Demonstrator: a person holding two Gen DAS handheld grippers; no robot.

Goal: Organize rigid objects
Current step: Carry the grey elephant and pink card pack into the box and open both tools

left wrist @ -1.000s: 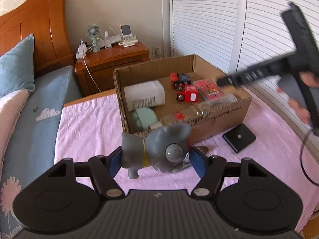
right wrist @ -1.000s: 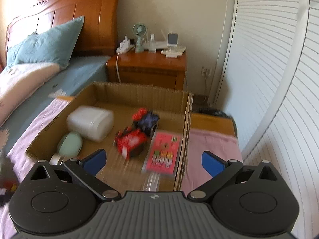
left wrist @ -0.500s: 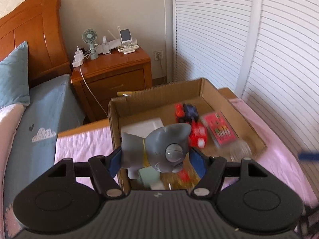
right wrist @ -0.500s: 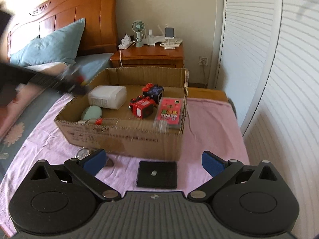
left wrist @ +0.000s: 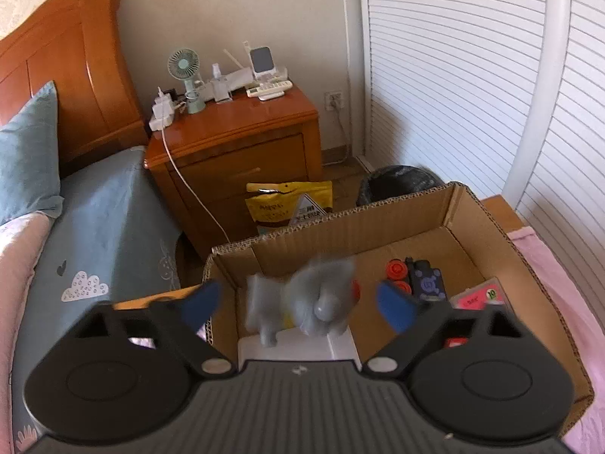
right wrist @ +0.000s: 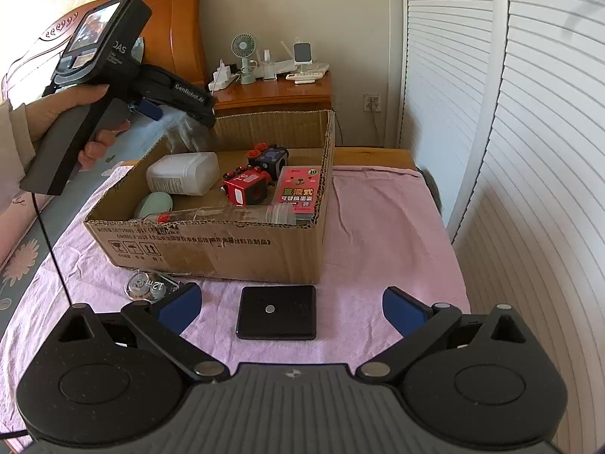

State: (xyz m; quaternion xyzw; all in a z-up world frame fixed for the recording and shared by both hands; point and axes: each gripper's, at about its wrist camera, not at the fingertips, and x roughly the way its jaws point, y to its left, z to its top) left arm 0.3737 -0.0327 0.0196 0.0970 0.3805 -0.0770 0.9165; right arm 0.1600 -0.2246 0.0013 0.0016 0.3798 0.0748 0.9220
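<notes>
Left gripper: jaws spread, blurred grey elephant toy between, untouched, above cardboard box. Right gripper: wide open, empty, over black square pad.

The left wrist camera hangs close above the cardboard box, tilted down into it, nightstand at 12 o'clock. The right wrist camera sits farther back and lower over the pink cloth, facing the box front. Both share box and nightstand
</notes>
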